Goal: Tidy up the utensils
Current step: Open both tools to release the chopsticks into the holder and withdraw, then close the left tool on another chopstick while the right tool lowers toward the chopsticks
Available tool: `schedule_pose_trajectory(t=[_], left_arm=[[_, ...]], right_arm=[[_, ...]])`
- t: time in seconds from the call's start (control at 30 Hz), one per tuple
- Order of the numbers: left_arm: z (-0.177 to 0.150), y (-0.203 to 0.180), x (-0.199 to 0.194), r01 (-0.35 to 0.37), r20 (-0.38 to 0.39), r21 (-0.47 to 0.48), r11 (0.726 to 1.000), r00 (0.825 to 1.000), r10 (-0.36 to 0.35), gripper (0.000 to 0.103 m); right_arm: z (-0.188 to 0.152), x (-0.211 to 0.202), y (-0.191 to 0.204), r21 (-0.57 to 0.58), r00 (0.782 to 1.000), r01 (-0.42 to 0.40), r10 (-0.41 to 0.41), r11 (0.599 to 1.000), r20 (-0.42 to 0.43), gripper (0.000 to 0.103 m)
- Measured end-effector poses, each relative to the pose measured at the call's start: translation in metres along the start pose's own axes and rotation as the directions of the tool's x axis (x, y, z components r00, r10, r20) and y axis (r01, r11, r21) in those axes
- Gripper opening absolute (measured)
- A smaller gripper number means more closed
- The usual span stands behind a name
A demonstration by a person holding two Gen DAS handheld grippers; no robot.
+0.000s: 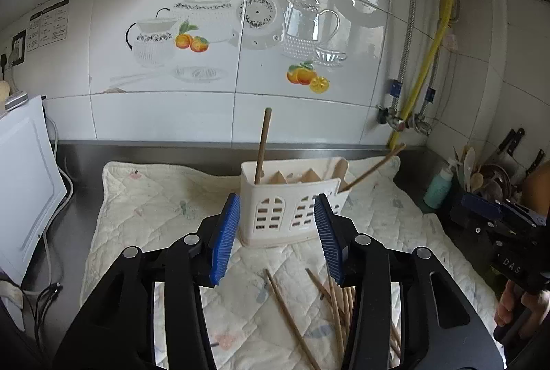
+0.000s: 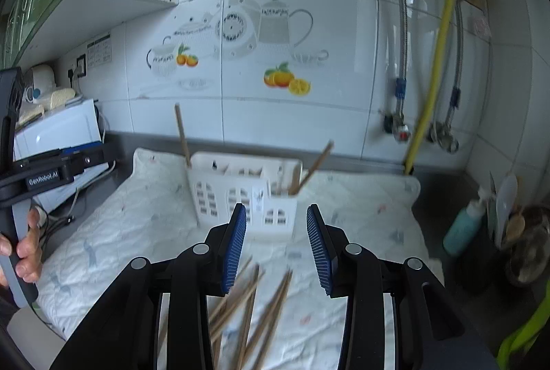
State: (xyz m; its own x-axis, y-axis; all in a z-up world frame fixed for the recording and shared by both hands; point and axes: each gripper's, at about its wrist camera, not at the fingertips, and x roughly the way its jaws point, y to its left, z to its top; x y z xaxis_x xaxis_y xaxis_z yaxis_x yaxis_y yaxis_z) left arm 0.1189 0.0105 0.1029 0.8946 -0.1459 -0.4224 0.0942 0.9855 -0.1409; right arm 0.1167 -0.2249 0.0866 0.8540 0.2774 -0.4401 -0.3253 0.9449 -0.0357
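Observation:
A white plastic utensil holder (image 1: 292, 208) stands on a quilted mat (image 1: 154, 215). One wooden chopstick (image 1: 263, 146) stands upright in its left compartment and another (image 1: 374, 169) leans out of its right end. Several loose chopsticks (image 1: 330, 301) lie on the mat in front. My left gripper (image 1: 276, 236) is open and empty, just in front of the holder. My right gripper (image 2: 276, 246) is open and empty above the loose chopsticks (image 2: 254, 304), with the holder (image 2: 240, 194) beyond it.
A white appliance (image 1: 24, 184) with cables stands at the left. At the right are a teal pump bottle (image 1: 438, 186) and a dark rack of spoons and knives (image 1: 488, 174). Pipes and a yellow hose (image 1: 426, 60) run down the tiled wall.

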Motion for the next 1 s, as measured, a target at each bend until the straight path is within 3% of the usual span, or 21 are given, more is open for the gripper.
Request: schedule_pose_trajectory(t=[0.27, 0.53, 0.67, 1.0], left_arm=[[-0.074, 0.000, -0.009, -0.007, -0.100, -0.021, 1.000, 0.995, 0.005, 0.046], [-0.132, 0.003, -0.006, 0.001, -0.204, -0.052, 0.999, 0.979, -0.012, 0.046], [-0.154, 0.003, -0.002, -0.003, -0.250, -0.063, 0.998, 0.968, -0.013, 0.046], [-0.181, -0.002, 0.009, 0.002, -0.322, -0.085, 0.996, 0.946, -0.030, 0.046]], right_arm=[[-0.088, -0.014, 0.015, 0.033, 0.996, 0.029, -0.026, 0.999, -0.085, 0.036], [-0.162, -0.008, 0.029, 0.066, 0.981, 0.050, -0.037, 0.997, -0.189, 0.033], [-0.179, -0.001, 0.029, 0.093, 0.975, 0.057, -0.036, 0.994, -0.220, 0.026], [-0.184, 0.002, 0.028, 0.139, 0.976, 0.002, 0.029, 0.990, -0.216, 0.019]])
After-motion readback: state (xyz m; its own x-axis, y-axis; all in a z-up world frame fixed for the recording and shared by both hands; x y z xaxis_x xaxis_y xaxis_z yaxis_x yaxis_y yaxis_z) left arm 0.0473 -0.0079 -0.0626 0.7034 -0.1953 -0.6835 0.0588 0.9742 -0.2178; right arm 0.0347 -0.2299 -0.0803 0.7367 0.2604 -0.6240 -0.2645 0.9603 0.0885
